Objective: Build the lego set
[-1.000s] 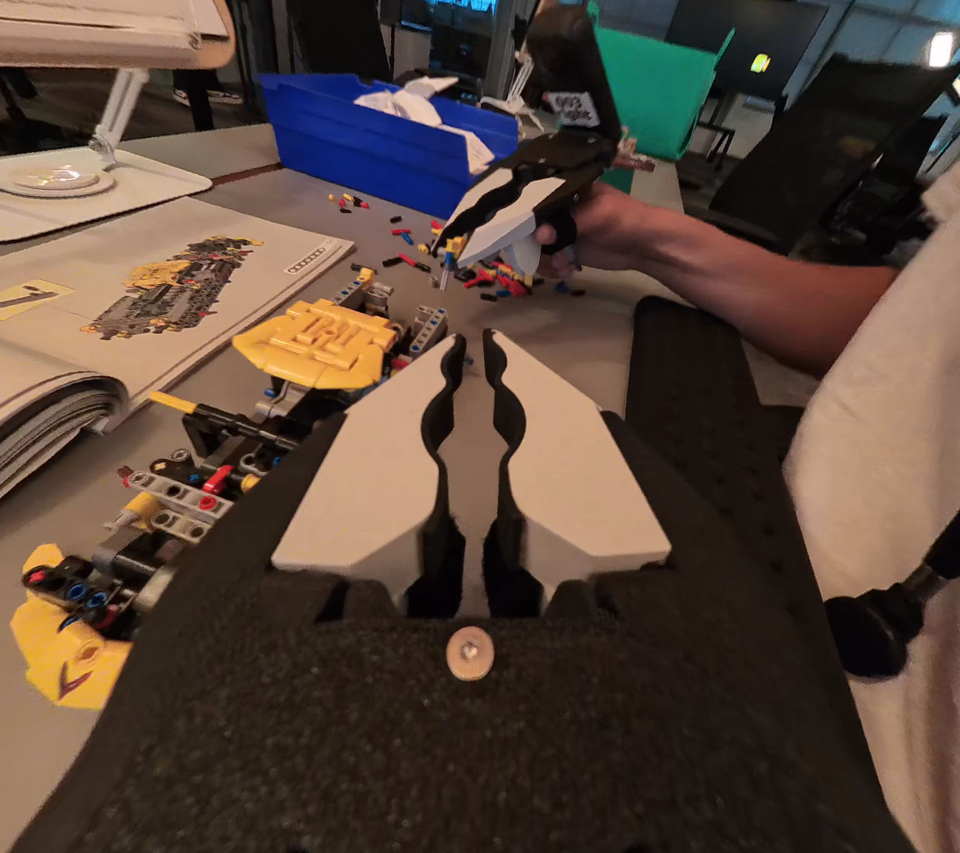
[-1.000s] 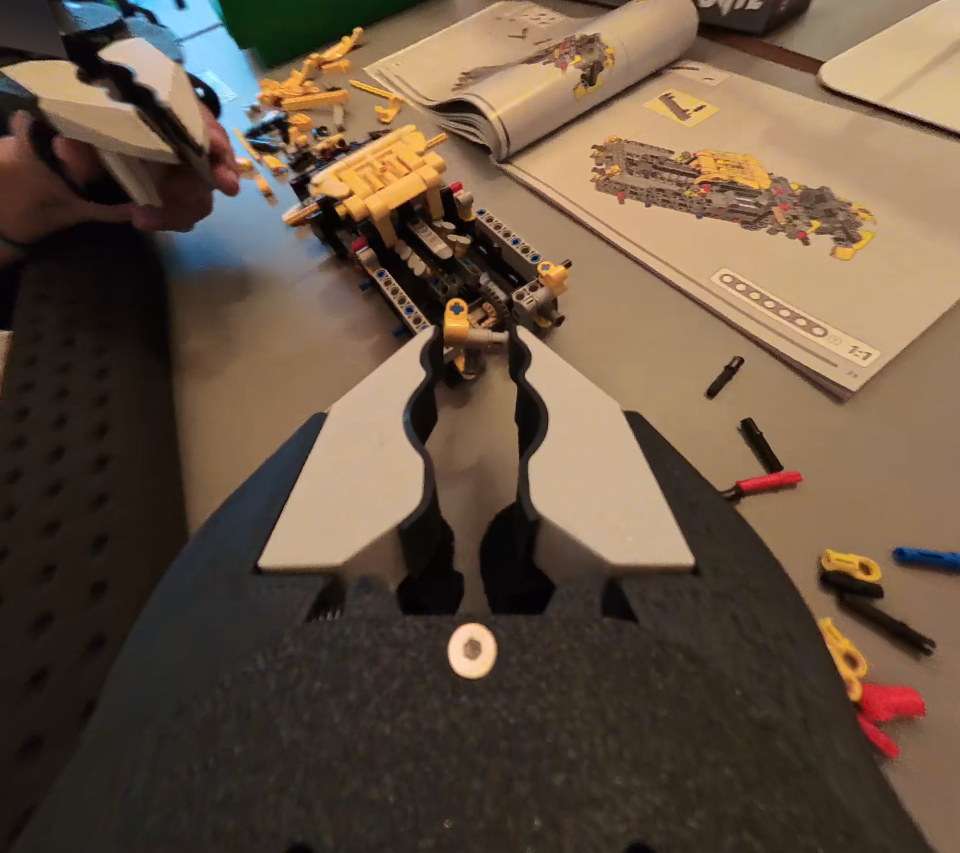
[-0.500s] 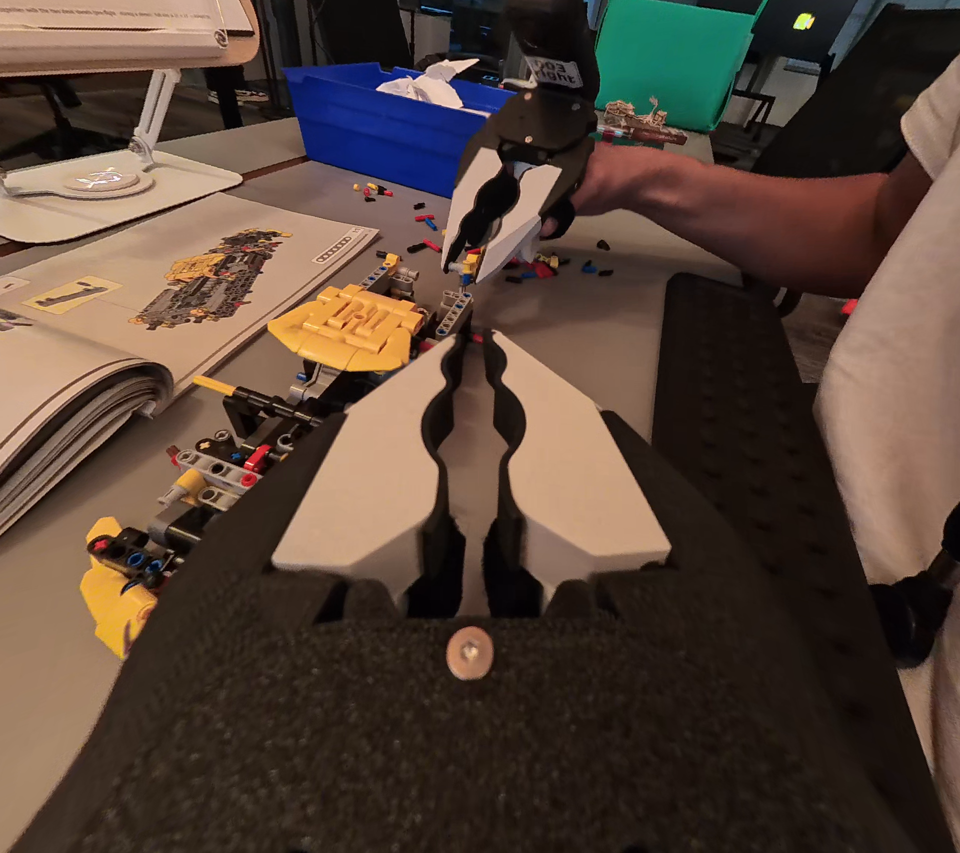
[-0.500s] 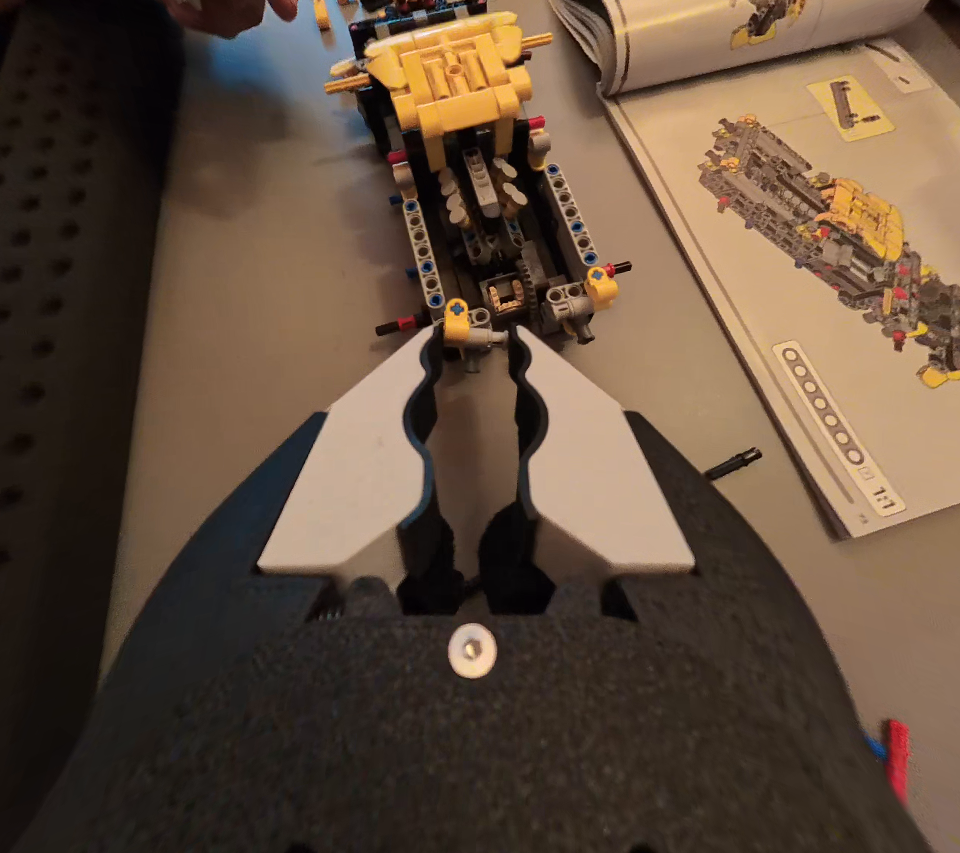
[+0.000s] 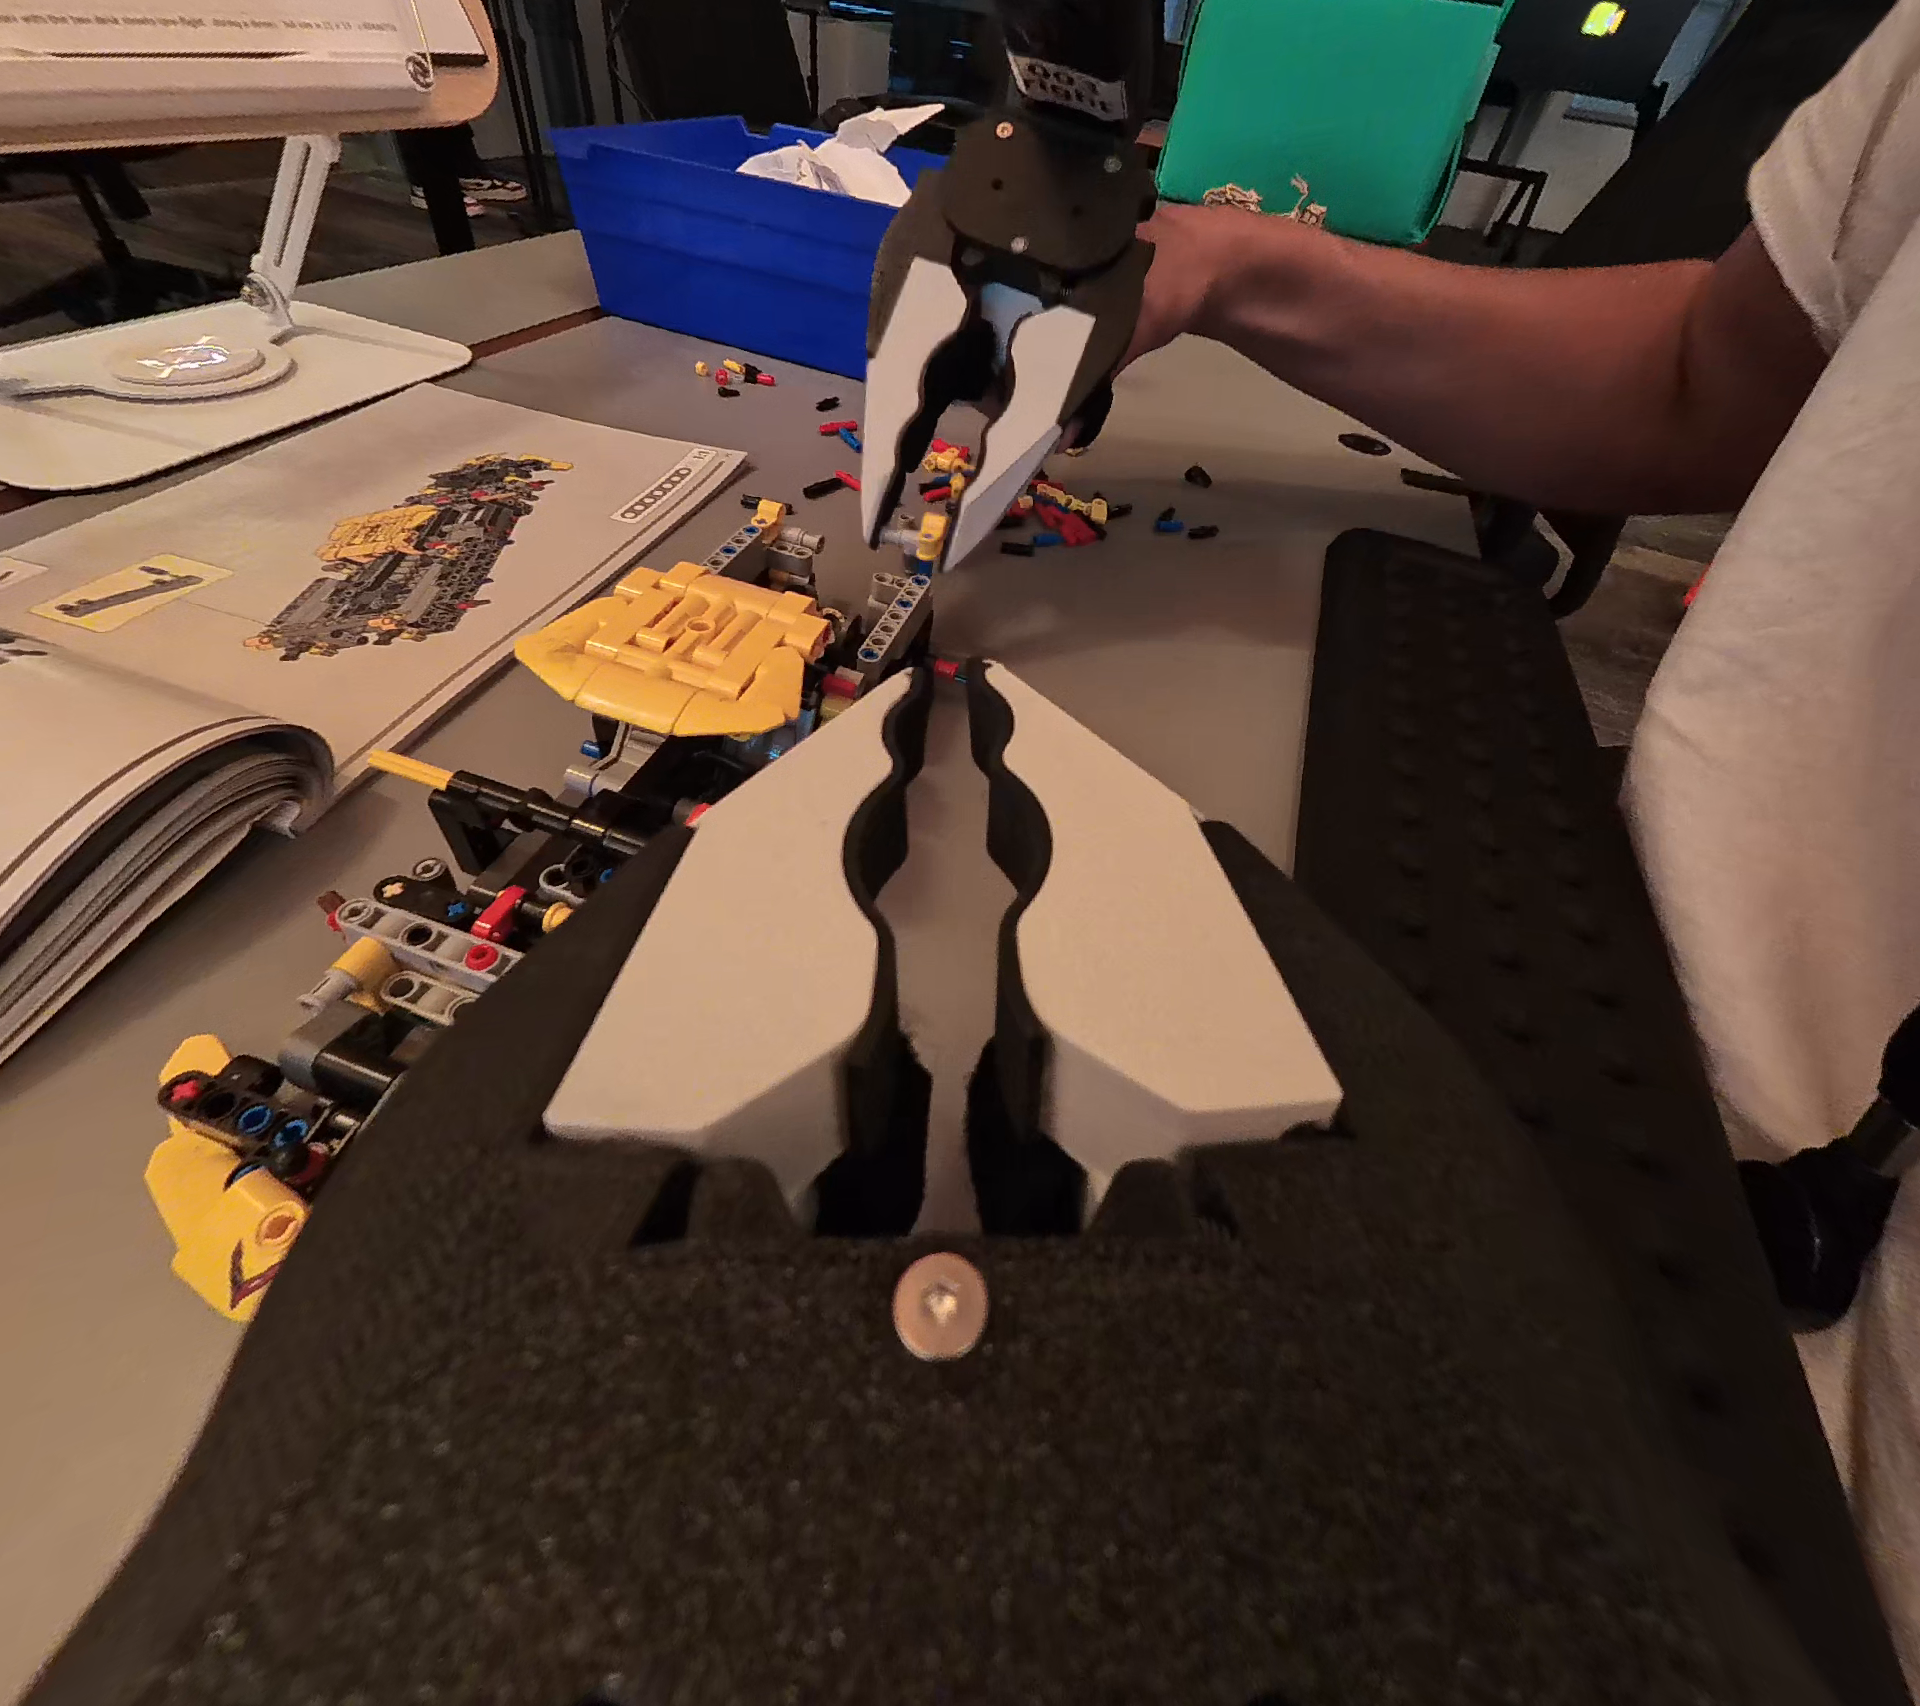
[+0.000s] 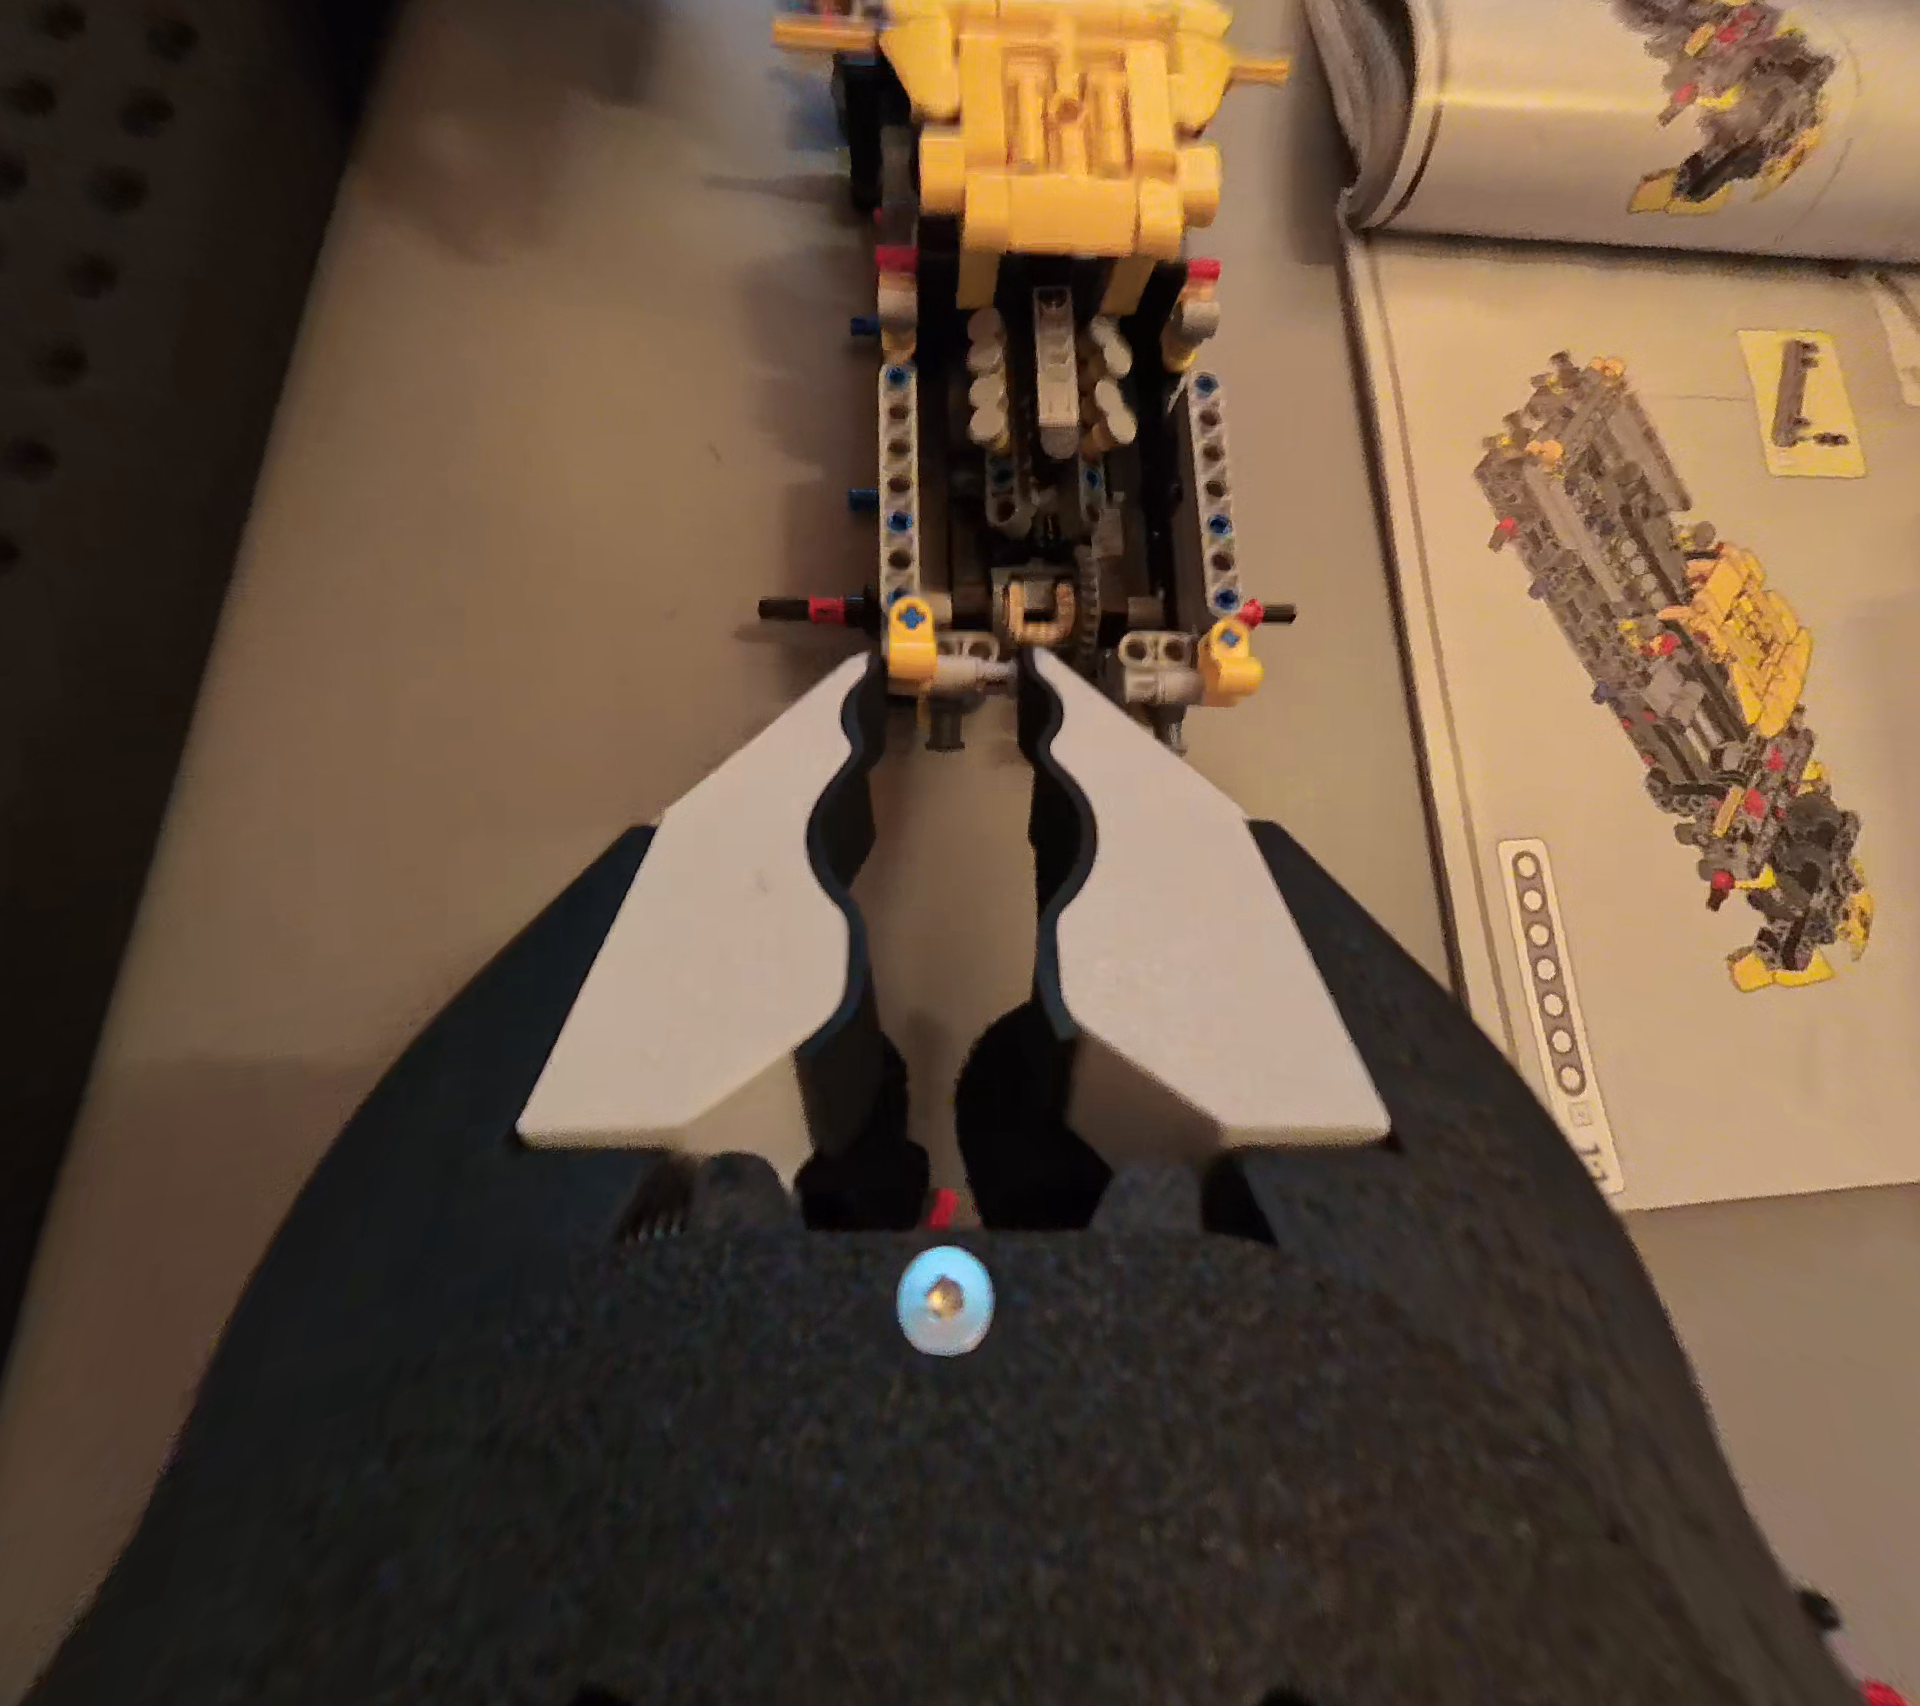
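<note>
Open instruction book (image 5: 312, 576) lies along table's (image 5: 1143, 638) left side. Half-built yellow-and-black lego model (image 5: 665, 669) sits mid-table just right of book, long axis running away from you. Your left gripper (image 5: 943, 669) hovers at model's right flank, jaws nearly together, nothing between them. Your right gripper (image 6: 948, 669) comes down on model's far end, jaws spread partway, straddling small yellow-and-grey piece (image 6: 940, 654) there; grip not clear. Loose pieces (image 5: 1049, 503) scattered beyond, toward blue bin (image 5: 707, 243).
</note>
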A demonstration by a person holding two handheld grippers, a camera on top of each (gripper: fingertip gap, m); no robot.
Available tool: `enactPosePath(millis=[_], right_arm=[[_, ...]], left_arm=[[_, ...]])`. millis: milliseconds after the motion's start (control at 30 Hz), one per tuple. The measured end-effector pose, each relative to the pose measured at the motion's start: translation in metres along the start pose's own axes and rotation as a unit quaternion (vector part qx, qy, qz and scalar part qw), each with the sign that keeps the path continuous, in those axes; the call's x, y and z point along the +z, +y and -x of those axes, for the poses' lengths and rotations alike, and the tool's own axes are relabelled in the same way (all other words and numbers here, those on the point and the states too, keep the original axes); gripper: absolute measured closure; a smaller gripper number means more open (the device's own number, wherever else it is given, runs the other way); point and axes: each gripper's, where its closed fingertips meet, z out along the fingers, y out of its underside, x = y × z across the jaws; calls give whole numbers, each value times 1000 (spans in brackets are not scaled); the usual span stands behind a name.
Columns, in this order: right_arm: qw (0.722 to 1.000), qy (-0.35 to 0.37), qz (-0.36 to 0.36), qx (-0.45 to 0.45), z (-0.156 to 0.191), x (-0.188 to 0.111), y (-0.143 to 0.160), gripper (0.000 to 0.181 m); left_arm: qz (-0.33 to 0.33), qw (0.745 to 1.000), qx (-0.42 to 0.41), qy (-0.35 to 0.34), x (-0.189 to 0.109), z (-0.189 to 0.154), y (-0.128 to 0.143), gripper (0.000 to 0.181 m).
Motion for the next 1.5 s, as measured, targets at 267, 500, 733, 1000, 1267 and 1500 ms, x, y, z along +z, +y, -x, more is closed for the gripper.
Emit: enactPosePath(millis=[267,500,733,1000,1267,1500], right_arm=[[1000,-20,-16,2,0,2,0,157],[1000,-9,-19,-6,1,3,1,157],[997,-30,-65,42,-1,3,1,157],[993,20,-76,85,-6,-11,-5,139],[951,152,-89,256,2,-29,11,137],[830,139,-225,491,34,-24,-11,125]], left_arm=[[3,1000,0,2,1,0,1,174],[9,1000,3,4,3,-1,3,174],[21,1000,2,-8,7,3,5,173],[151,985,83,21,37,14,-12,156],[372,904,198,66,93,16,22,155],[461,860,210,61,118,23,46,159]])
